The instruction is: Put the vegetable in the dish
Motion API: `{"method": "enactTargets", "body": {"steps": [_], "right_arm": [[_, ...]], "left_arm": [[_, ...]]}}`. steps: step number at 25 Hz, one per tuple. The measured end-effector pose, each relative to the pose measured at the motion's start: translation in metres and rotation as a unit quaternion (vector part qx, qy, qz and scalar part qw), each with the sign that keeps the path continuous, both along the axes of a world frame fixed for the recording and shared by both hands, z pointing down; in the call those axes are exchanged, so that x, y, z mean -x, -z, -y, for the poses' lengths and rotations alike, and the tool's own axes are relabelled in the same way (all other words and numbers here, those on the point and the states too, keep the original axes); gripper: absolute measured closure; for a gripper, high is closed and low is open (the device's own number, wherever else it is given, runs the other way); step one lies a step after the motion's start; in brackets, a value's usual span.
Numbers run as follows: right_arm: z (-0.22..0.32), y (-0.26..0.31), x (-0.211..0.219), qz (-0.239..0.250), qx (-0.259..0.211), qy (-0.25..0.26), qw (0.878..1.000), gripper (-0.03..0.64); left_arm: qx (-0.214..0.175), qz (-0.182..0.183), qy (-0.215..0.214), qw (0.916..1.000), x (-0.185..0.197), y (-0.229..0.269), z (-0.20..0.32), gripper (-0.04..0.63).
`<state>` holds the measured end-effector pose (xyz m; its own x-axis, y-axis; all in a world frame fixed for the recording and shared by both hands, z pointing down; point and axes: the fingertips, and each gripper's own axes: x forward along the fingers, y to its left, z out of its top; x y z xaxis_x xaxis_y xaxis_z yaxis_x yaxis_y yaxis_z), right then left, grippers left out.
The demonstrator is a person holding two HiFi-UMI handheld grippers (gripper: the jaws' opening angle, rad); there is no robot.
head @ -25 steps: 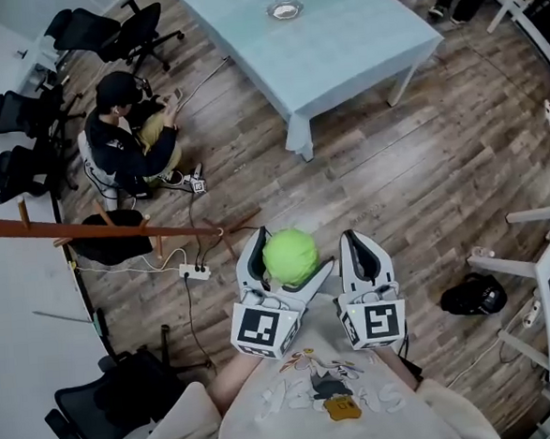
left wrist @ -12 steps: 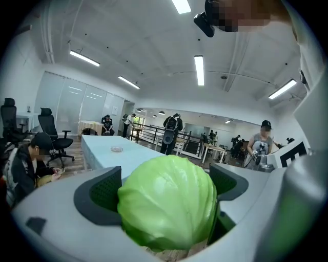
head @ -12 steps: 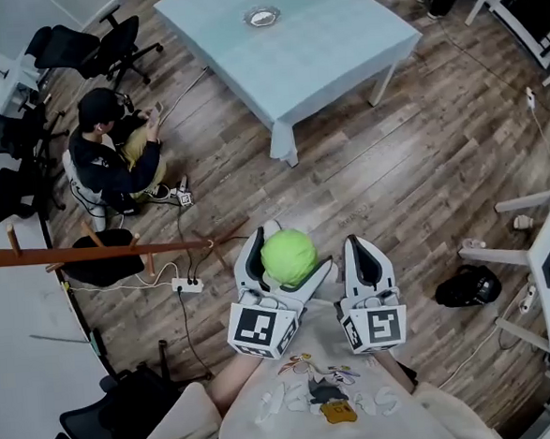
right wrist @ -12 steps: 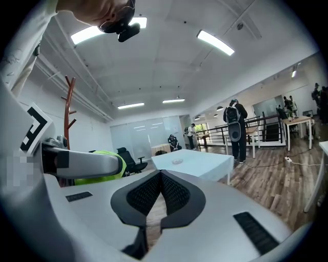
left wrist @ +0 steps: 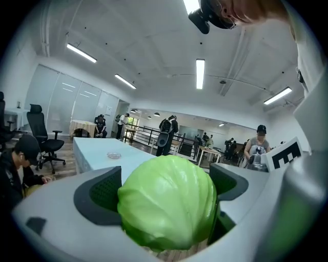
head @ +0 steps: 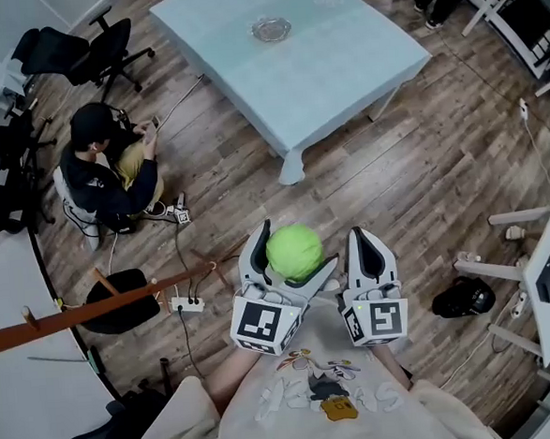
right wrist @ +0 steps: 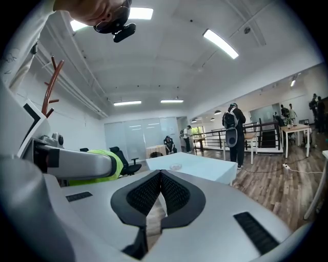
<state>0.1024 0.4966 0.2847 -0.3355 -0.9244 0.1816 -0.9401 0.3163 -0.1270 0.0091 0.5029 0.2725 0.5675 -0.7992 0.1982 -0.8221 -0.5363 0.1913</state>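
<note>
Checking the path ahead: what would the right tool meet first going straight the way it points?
The right tool would likely meet the cloth-covered table first; only open floor seems to lie between, though depth is unclear.

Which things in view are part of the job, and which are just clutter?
Job:
- cabbage, clamped in the left gripper
- dish on the table
- right gripper, shut and empty

Lying about:
- office chairs
- seated person
- power strip
- black object on the floor
- wooden rack
</note>
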Motion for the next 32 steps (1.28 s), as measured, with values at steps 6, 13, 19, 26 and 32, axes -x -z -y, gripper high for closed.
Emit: {"method": "enactTargets", "body": {"steps": [6,13,19,26,32], "right_arm": [[0.056,-0.004,0.034,-0.041,0.026,-0.041,0.998,0.594],[0.090,0.002,0.073,-0.026,0.020,-0.053,0.998,0.594],[0.107,-0.003,0.096,-0.038,0.021,-0.046,0.998,0.594],[0.132,-0.004,0.104,-0.036,0.018,-0.044,0.998,0.594],[0.178,-0.010,0.098,-0.027,0.021,-0.030,0.999,0.595]], "left_arm": [[-0.014,0.000,-0.026,0.9996,0.035,0.013,0.048,0.054],[-0.009,-0.008,-0.039,0.9992,0.073,0.012,0.089,0.054],[-0.005,-0.012,-0.039,0.9992,0.091,0.008,0.113,0.054],[0.007,-0.010,-0.030,0.9995,0.101,0.001,0.135,0.054],[0.010,0.001,-0.019,0.9998,0.094,-0.003,0.175,0.054]]}}
